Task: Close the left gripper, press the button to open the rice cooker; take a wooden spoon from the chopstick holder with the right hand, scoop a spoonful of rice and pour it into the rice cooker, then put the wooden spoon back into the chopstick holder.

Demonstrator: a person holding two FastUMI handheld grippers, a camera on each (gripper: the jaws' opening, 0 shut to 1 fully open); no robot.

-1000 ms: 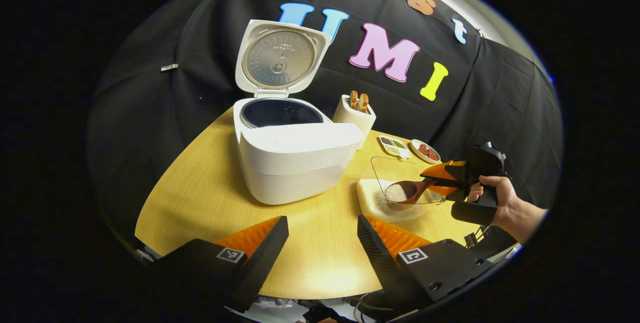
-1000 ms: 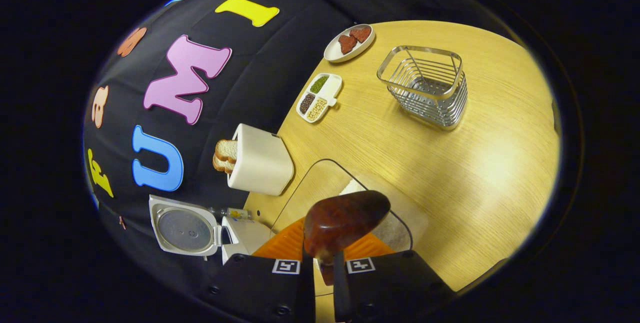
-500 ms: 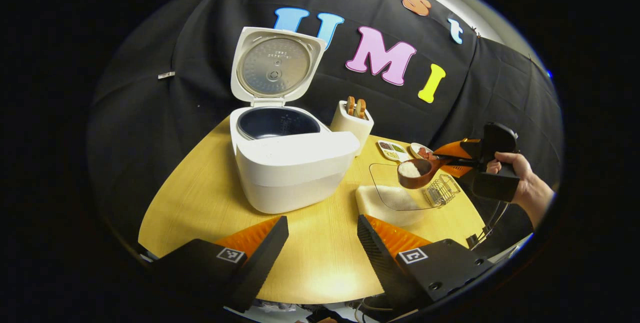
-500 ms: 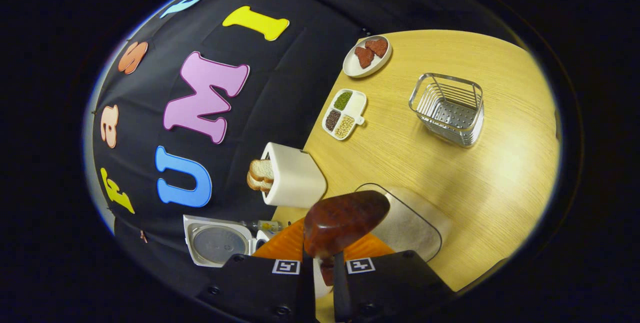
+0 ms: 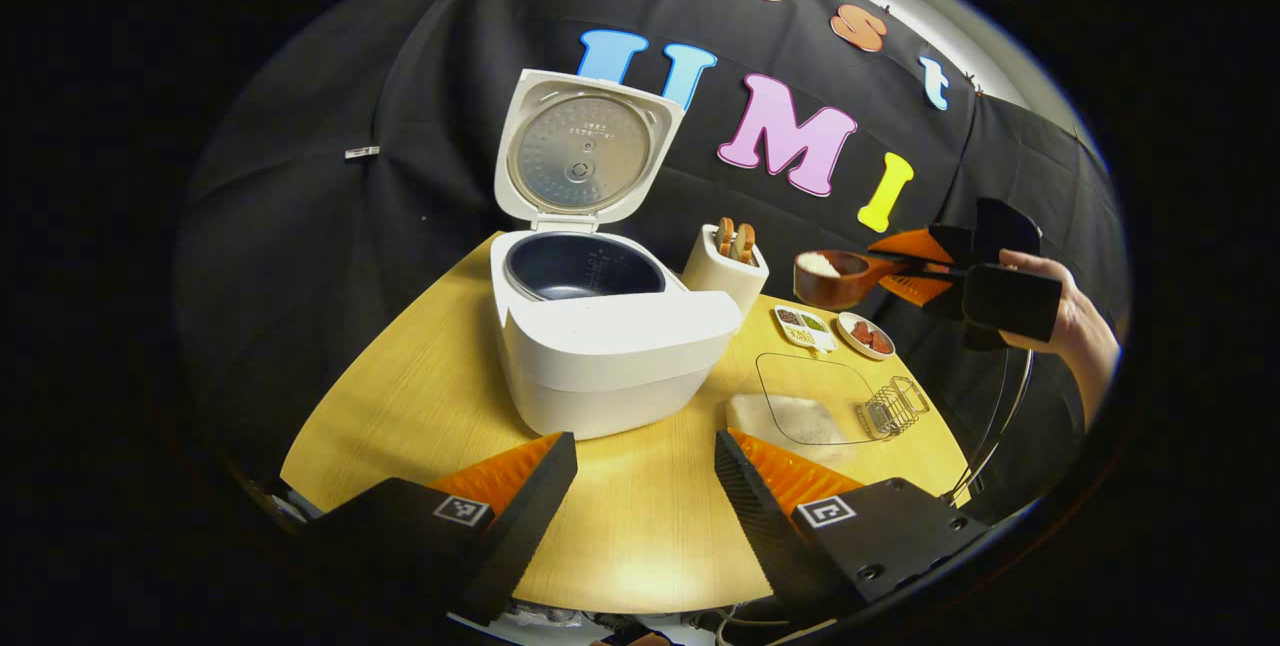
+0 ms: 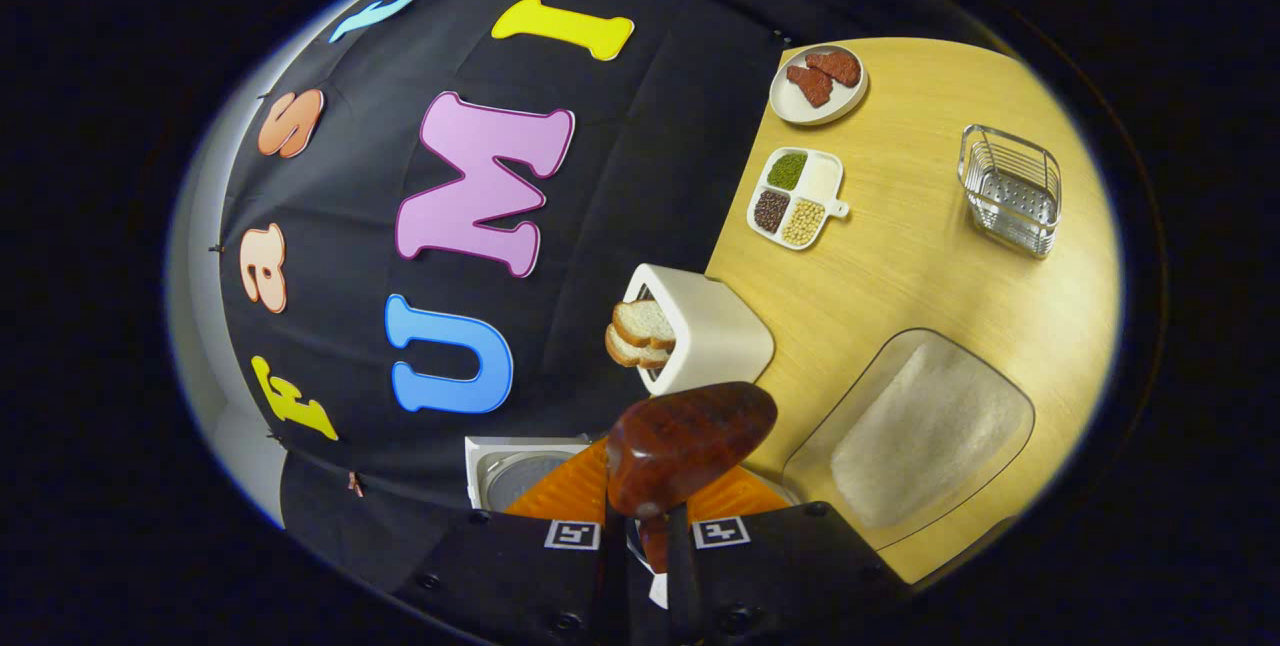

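The right claw (image 5: 905, 266) is clenched on the wooden spoon (image 5: 835, 276), which carries rice in the air beside the open rice cooker (image 5: 610, 331). The left claw (image 5: 645, 486) stands released above the bench (image 5: 420, 396).

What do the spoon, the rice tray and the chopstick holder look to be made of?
Wooden spoon: dark reddish wood with a glossy finish, judging by the highlights on its bowl. Rice tray: clear glass or plastic, since the table shows through its rim. Chopstick holder: shiny metal wire with a perforated floor, probably steel.
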